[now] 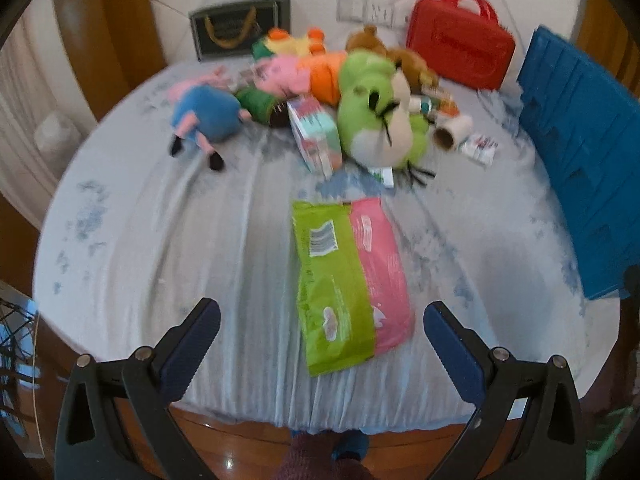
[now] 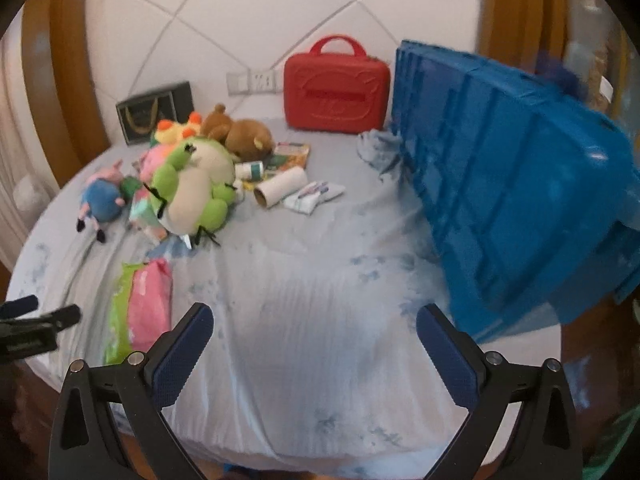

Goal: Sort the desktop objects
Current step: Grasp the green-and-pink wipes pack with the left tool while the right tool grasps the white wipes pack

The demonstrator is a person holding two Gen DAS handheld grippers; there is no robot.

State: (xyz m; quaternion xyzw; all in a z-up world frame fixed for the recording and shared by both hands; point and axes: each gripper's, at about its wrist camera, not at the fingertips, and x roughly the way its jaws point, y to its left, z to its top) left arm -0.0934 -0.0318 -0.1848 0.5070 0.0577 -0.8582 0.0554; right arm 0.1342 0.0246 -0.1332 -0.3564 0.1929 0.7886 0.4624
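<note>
The green packet (image 1: 334, 288) and pink packet (image 1: 382, 276) lie side by side near the table's front edge, just ahead of the left gripper (image 1: 322, 332), whose jaws are spread and empty. Both are judged light, soft and slippery; a grip across the narrow width is advised. The right gripper (image 2: 314, 334) is likewise spread, holding nothing.

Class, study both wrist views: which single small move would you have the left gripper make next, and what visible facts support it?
Probably ease the left gripper forward and down over the green packet. Its jaws stand open and empty, and the packet lies flat on the cloth straight ahead, beside the pink packet, nearer than the toy pile.
</note>
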